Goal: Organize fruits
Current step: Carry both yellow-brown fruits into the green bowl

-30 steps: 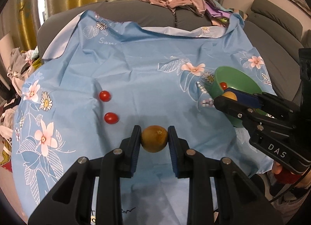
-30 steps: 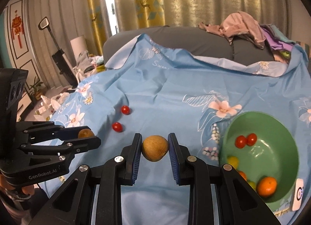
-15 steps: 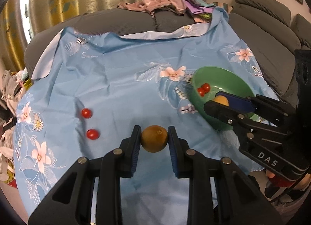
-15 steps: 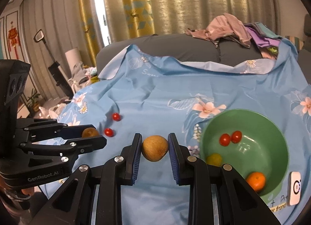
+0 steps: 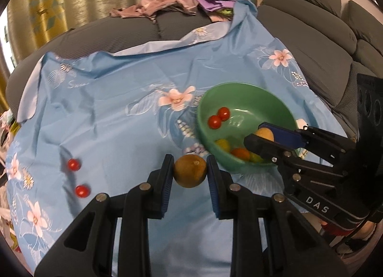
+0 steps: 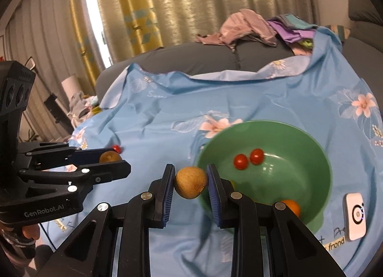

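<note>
Brown fruit (image 5: pixel 190 171) sits pinched between the left gripper's (image 5: pixel 190 174) pads at lower centre. Right gripper (image 6: pixel 190 182) clamps a tan fruit (image 6: pixel 190 182), overlapping the green bowl's (image 6: pixel 318 155) left rim at centre right.

my left claw (image 5: pixel 190 174) is clamped tight, its blue pads (image 5: pixel 167 178) pressing both sides of a round brown fruit (image 5: pixel 189 173), tilted downward. my right claw (image 6: pixel 190 182) is clamped the same way on a paler brown fruit (image 6: pixel 190 182), also angled down. the two claws sit side by side, each reaching into the other's view, and my fingers (image 6: pixel 30 231) show under the left handle.
</note>
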Tool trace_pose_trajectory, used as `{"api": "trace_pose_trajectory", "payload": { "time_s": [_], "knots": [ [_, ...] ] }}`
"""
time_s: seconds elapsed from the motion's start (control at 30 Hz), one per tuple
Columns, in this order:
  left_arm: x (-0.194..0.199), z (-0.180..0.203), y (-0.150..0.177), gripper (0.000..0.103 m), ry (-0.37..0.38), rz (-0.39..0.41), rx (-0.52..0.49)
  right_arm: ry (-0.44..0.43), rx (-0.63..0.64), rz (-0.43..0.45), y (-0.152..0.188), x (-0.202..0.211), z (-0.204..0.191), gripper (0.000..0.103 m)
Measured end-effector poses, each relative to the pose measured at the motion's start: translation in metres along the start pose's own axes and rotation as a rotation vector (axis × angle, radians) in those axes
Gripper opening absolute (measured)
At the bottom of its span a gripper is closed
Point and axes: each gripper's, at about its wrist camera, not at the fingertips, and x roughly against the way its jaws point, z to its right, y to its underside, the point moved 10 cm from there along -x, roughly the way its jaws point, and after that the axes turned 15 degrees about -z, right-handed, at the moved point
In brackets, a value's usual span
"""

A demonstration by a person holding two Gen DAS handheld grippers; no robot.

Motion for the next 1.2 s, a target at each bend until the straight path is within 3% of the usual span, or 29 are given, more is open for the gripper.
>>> {"api": "trace_pose_trajectory", "payload": {
  "time_s": [0.57,1.2],
  "knots": [
    [-0.046,0.051,-0.038,0.027,0.051,-0.06,-0.103,0.043,-0.14,0.001,0.01,-0.002,0.07,0.029],
    [-0.09,0.068,-0.04,0.028,0.021,-0.148,-0.157,0.046,-0.185,-0.035,0.022,-0.012,0.093,0.03]
  ]
}}
